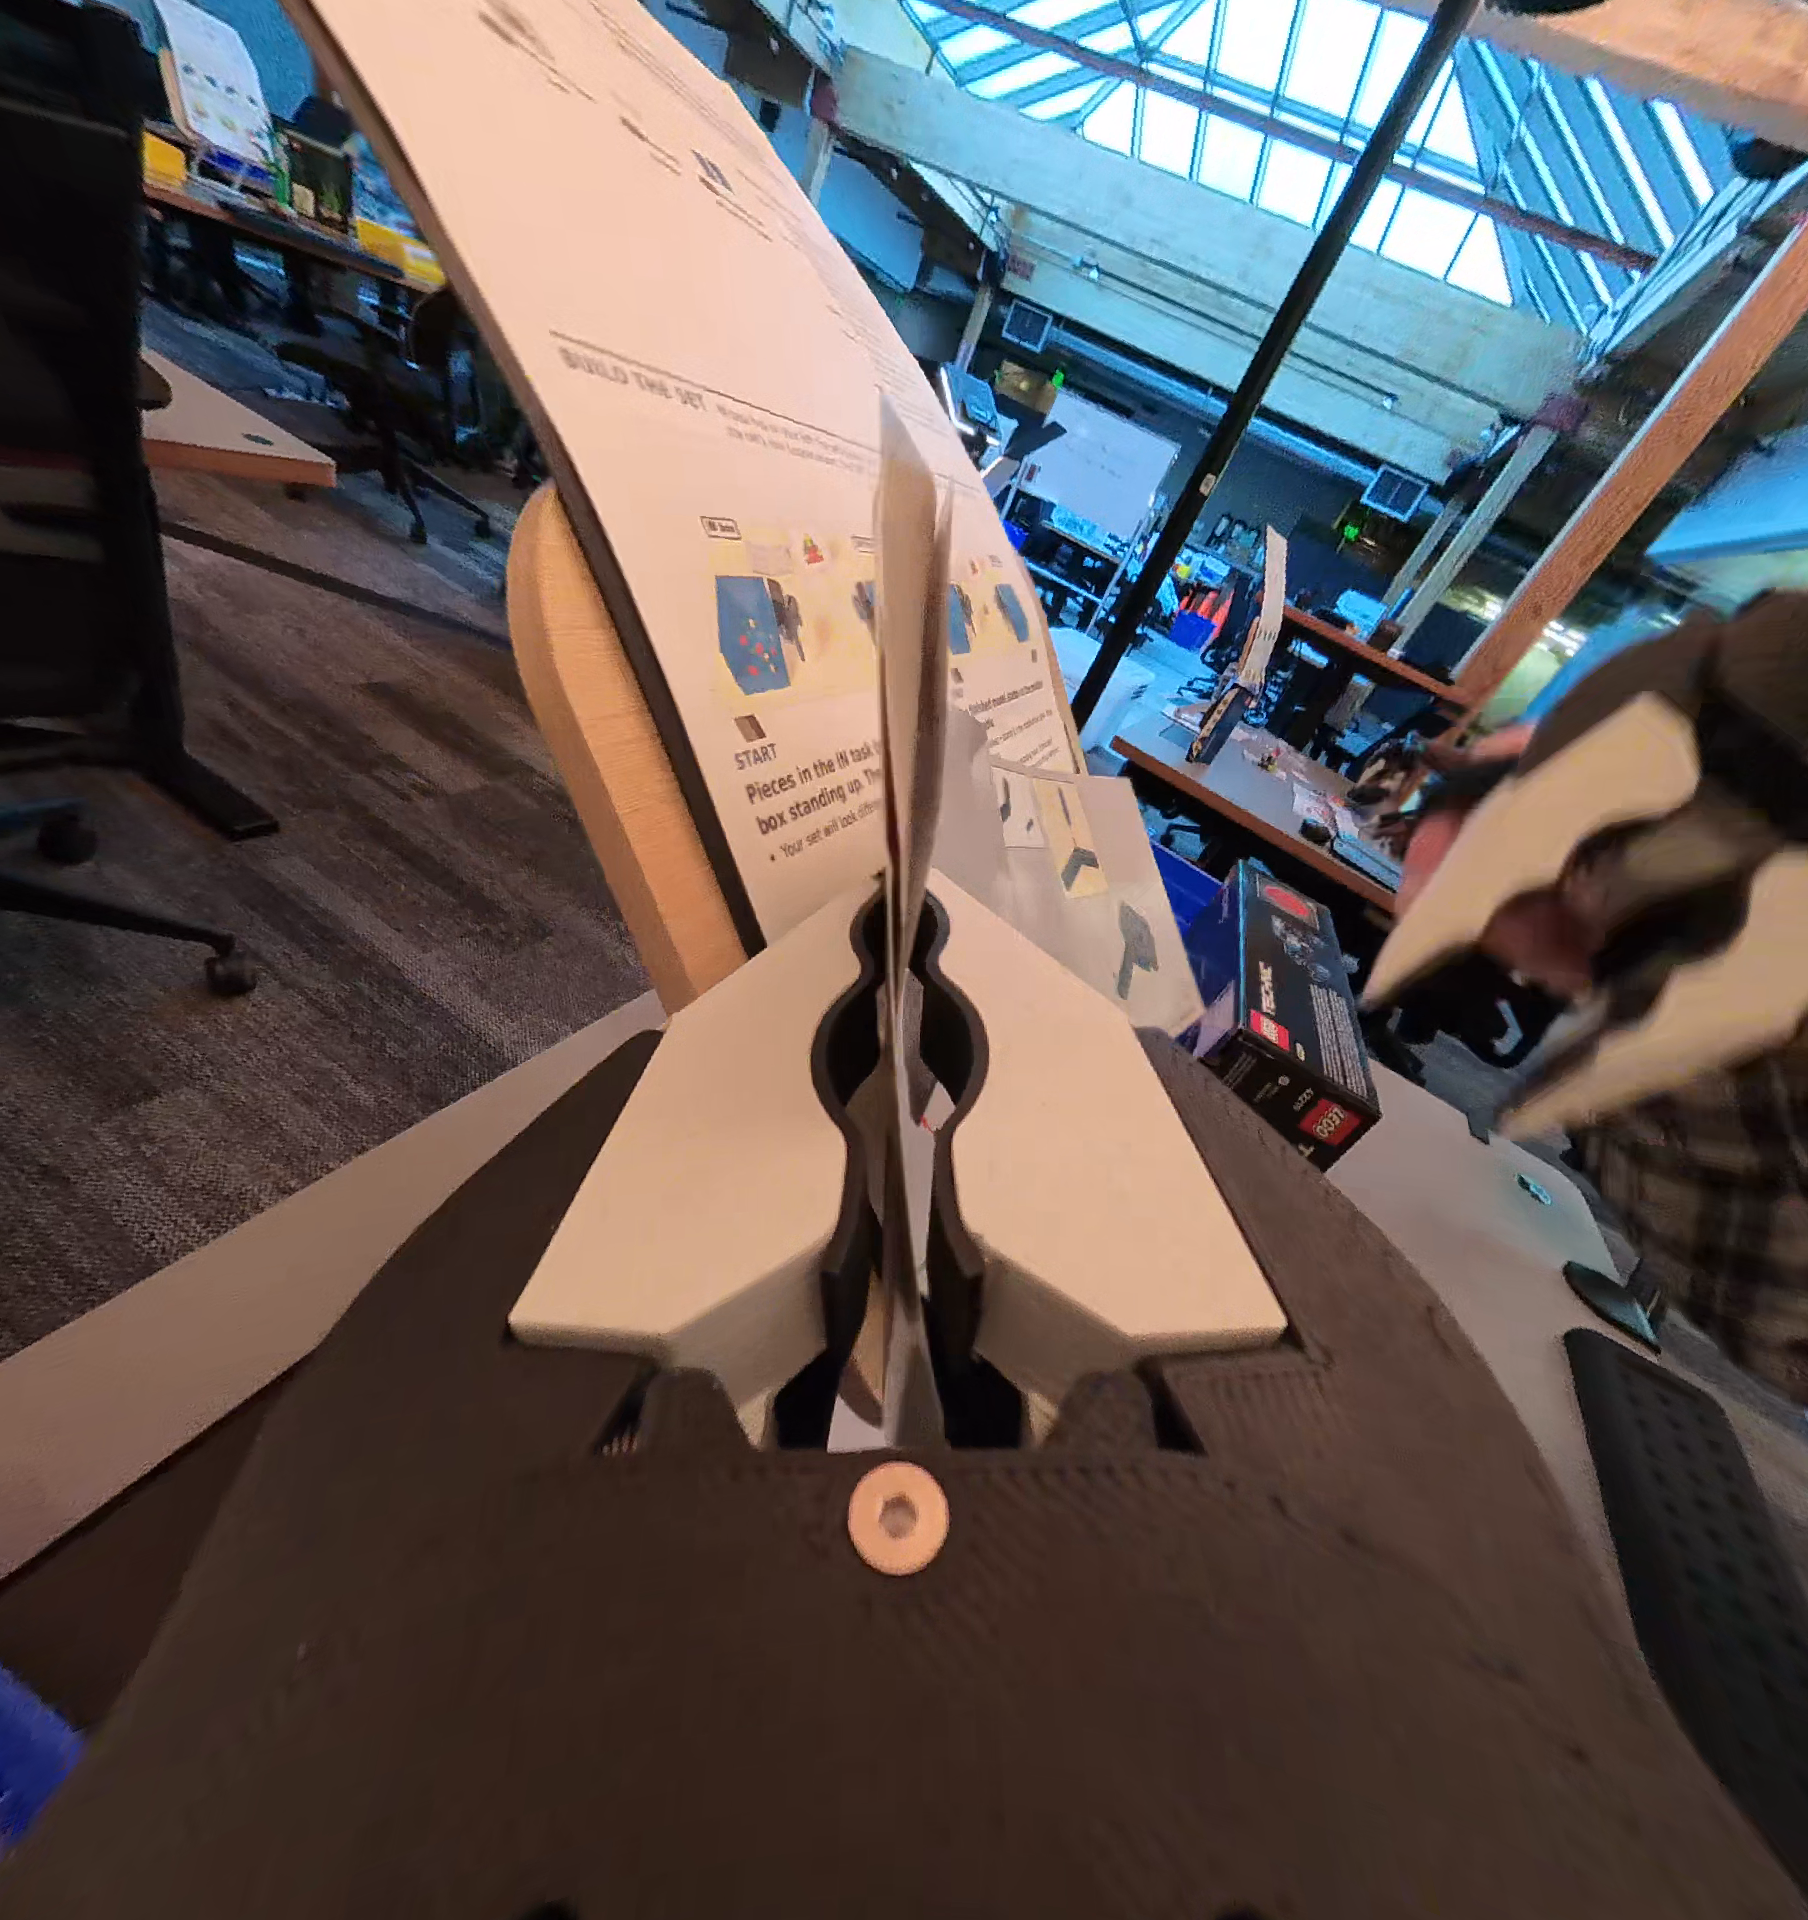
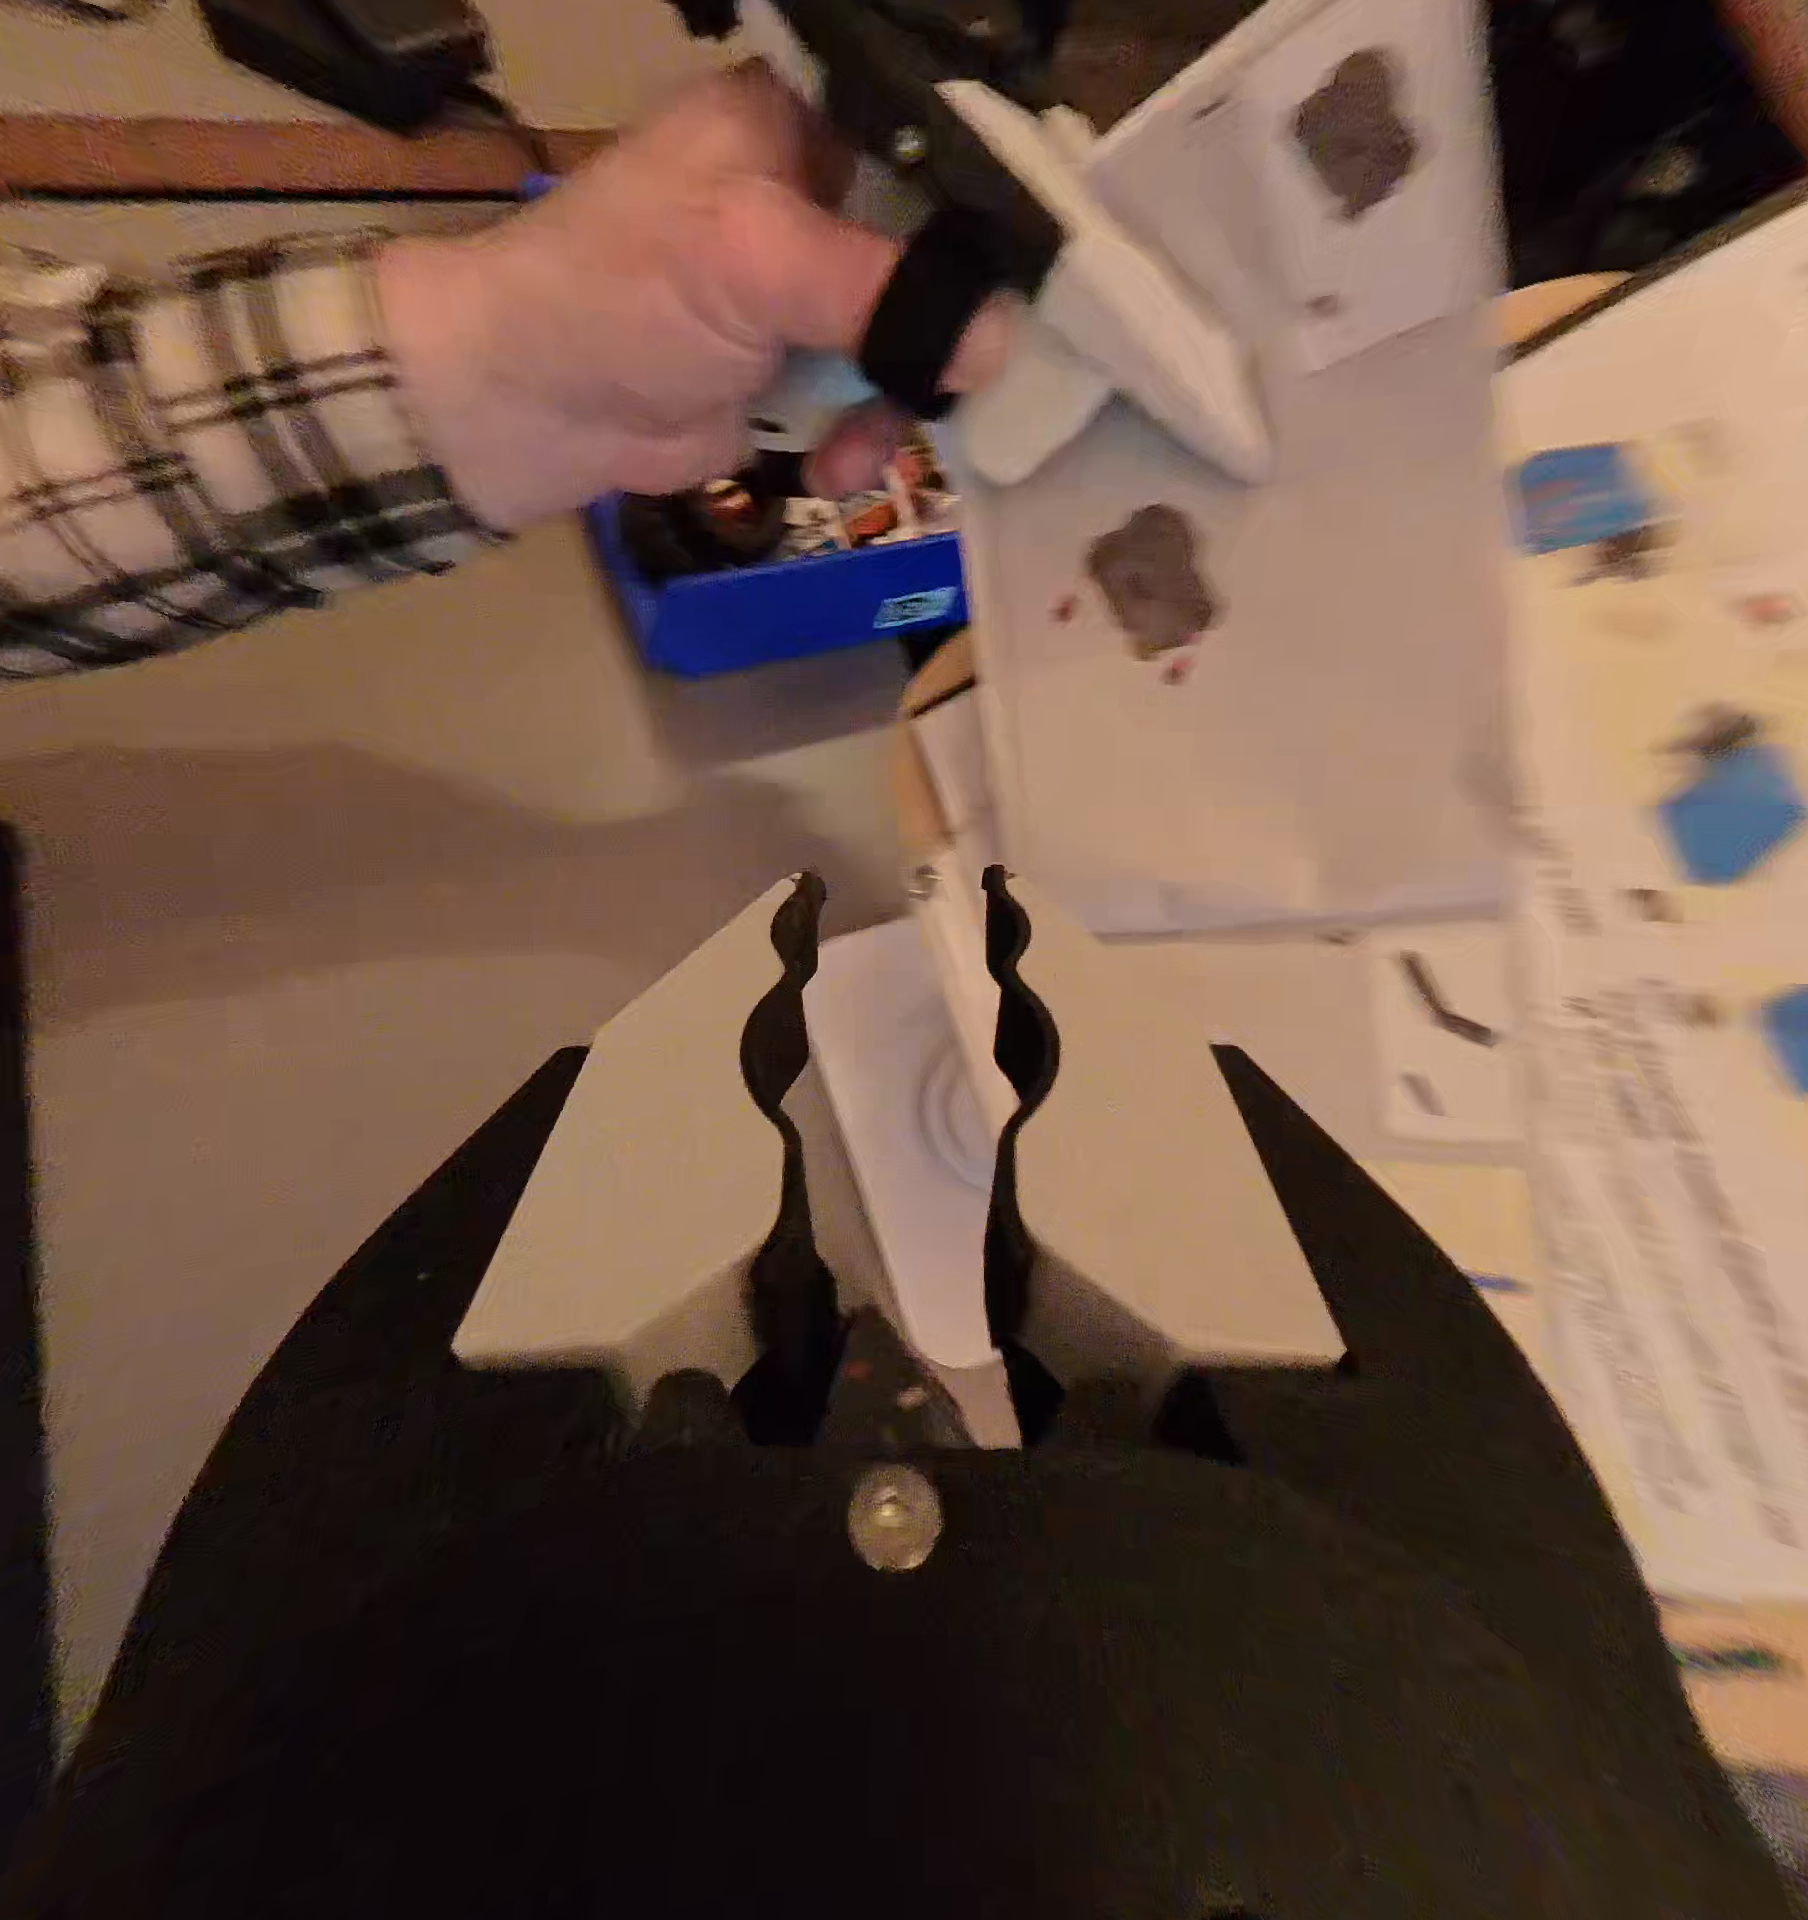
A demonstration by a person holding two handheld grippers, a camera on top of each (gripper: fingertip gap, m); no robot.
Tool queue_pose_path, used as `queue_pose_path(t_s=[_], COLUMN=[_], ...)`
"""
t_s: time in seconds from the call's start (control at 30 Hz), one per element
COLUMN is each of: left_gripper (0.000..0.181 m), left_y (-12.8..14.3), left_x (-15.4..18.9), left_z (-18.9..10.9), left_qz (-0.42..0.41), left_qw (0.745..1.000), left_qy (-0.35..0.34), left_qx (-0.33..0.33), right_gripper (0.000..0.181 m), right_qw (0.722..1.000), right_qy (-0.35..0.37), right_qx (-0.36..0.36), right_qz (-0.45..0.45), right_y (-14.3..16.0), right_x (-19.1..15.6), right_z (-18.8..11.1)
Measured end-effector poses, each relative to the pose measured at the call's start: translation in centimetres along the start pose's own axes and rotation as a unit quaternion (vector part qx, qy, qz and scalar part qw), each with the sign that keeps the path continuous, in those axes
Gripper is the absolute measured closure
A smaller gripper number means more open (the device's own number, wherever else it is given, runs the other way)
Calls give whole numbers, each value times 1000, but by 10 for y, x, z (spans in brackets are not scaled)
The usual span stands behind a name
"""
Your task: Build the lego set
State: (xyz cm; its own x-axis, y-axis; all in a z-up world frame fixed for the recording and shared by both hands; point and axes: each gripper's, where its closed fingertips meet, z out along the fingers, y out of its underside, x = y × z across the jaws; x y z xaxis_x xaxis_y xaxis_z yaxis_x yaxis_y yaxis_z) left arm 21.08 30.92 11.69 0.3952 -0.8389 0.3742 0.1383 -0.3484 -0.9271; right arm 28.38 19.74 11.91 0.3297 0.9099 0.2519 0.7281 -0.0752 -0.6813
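Note:
My left gripper (image 1: 905, 894) is shut on a thin white instruction booklet (image 1: 910, 665), seen edge-on and held up in the air. In the right wrist view the booklet (image 2: 1243, 644) hangs open with grey figures on its pages, pinched by the left gripper (image 2: 1139, 343), which a hand (image 2: 619, 301) holds. My right gripper (image 2: 900, 883) is open and empty, just below and left of the booklet's lower edge. It also shows in the left wrist view (image 1: 1451, 1060) at the right. A blue bin (image 2: 796, 613) of lego pieces stands behind on the table.
A large printed instruction board (image 1: 671, 416) leans upright behind the booklet and also shows in the right wrist view (image 2: 1689, 935). A black lego box (image 1: 1284, 1039) stands on the white table (image 1: 152, 1403). A plaid sleeve (image 2: 152, 436) is at the left.

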Motion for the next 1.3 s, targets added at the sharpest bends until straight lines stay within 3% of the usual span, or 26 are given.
queue_pose_path(t_s=[0.03, 0.17, 0.3, 0.4, 0.53, 0.57, 0.6, 0.83, 1.17, 1.23, 1.3], left_gripper=[181, 181, 181, 181, 181, 181, 181, 181, 181, 181, 173], left_y=[2, 0, -8, -12, -12, -11, -10, -5, 22, 26, 26], left_x=[-2, 1, 4, 3, 3, 3, 1, -17, -24, -22, -19], left_z=[1, 6, 13, 19, 26, 27, 29, 25, -14, -18, -23], left_qz=[2, 3, 12, 13, 18, 15, 11, 2, -56, -63, -47], left_qw=[1000, 1000, 1000, 1000, 1000, 1000, 1000, 1000, 995, 994, 995], left_qy=[-5, -3, -5, -4, -4, -4, -5, -25, -30, -30, -41], left_qx=[-1, -3, -8, -10, -15, -16, -16, -9, 76, 79, 79], right_gripper=[146, 138, 164, 157, 164, 179, 181, 181, 181, 178, 153], right_qw=[999, 997, 993, 994, 992, 993, 994, 994, 967, 962, 957], right_qy=[-26, 24, 85, 33, 71, 71, 52, 52, 116, 103, 108], right_qx=[-1, -8, 19, -22, 20, 35, 39, 90, 158, 163, 181], right_qz=[21, 80, 82, 99, 99, 92, 89, 17, 163, 193, 201], right_y=[3, 28, 25, 36, 29, 25, 24, 20, 25, 26, 21], right_x=[-17, -9, 8, -10, 0, 1, -2, -11, 13, 10, 9], right_z=[18, 87, 104, 118, 120, 121, 125, 121, 108, 108, 95])
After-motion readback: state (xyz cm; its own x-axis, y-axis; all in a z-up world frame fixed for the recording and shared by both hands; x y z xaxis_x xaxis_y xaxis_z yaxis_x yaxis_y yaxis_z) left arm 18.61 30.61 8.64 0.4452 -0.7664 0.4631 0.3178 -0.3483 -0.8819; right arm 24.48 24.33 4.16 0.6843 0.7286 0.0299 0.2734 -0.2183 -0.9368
